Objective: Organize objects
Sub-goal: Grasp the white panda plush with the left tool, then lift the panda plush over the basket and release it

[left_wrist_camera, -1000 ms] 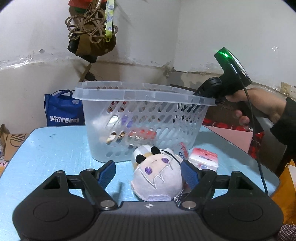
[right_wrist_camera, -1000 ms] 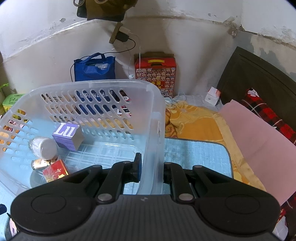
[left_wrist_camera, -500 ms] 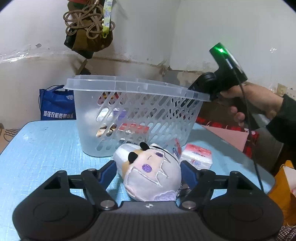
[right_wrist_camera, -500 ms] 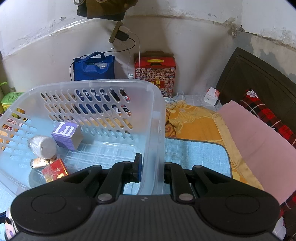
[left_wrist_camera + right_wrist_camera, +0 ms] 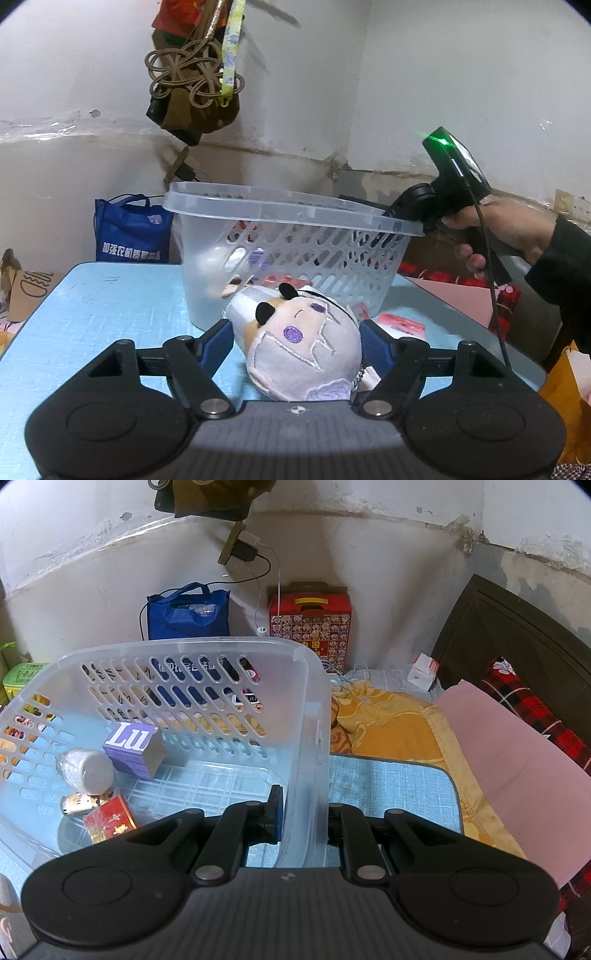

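My left claw [image 5: 297, 341] has a soft doll [image 5: 301, 349] between its two blue pads. The pads sit at both sides of the doll's head and squeeze it. The doll is gray with black ears and purple eyes. It is just over the blue table [image 5: 103, 306], right in front of the basket [image 5: 295, 236].

My right claw [image 5: 303, 814] is pinched shut on the basket's wall, one finger inside and one outside. The basket is clear plastic with lots of holes in its sides. It stands on the table.

Inside the basket I see a purple box [image 5: 135, 749], a white roll [image 5: 86, 771], a small can [image 5: 79, 804] and a red box [image 5: 110, 819]. They lie close together on the floor of the basket.

A red and white pack [image 5: 400, 325] lies on the table beside the basket.
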`<state>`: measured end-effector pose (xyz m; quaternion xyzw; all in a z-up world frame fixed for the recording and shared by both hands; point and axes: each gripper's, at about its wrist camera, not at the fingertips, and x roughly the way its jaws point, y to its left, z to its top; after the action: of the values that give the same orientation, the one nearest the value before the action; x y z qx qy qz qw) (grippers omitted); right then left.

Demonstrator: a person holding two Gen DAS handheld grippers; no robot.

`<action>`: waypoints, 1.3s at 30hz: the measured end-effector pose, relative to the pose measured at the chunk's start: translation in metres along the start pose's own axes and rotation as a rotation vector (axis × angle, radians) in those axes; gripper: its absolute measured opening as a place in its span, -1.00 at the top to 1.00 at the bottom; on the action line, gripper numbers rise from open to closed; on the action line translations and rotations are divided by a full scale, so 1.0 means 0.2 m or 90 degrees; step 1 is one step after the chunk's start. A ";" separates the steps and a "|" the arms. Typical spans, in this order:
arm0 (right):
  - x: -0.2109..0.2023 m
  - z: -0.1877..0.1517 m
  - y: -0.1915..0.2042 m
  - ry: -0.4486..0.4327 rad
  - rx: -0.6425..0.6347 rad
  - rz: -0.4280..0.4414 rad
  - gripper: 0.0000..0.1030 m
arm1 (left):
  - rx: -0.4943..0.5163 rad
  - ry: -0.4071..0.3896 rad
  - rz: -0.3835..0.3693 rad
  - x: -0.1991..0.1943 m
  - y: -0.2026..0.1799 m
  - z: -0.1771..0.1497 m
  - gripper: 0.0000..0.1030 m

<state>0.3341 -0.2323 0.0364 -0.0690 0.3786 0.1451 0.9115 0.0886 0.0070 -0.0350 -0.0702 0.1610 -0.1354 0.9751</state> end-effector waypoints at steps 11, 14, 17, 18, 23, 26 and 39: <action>0.00 0.00 0.00 0.000 0.000 0.000 0.74 | -0.010 -0.001 0.011 -0.02 0.03 -0.01 -0.50; 0.00 0.00 0.00 0.000 0.001 0.001 0.74 | -0.013 -0.004 0.017 -0.03 0.04 -0.01 -0.50; 0.00 0.00 0.00 0.000 0.000 0.001 0.74 | -0.015 -0.009 0.021 -0.04 0.05 -0.01 -0.50; 0.00 0.00 0.00 0.000 0.000 0.001 0.74 | -0.016 -0.012 0.024 -0.04 0.06 -0.01 -0.50; 0.00 0.00 0.00 0.001 -0.002 0.000 0.74 | -0.019 -0.018 0.034 -0.05 0.07 0.00 -0.50; 0.00 0.00 0.00 0.001 0.000 0.003 0.74 | -0.020 -0.020 0.037 -0.06 0.07 0.00 -0.50; 0.01 0.00 -0.01 0.000 -0.002 0.012 0.74 | -0.022 -0.042 0.041 -0.08 0.07 0.09 -0.49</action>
<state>0.3351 -0.2332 0.0355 -0.0671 0.3787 0.1544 0.9101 0.0826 0.0265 -0.0153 -0.0865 0.1334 -0.0988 0.9823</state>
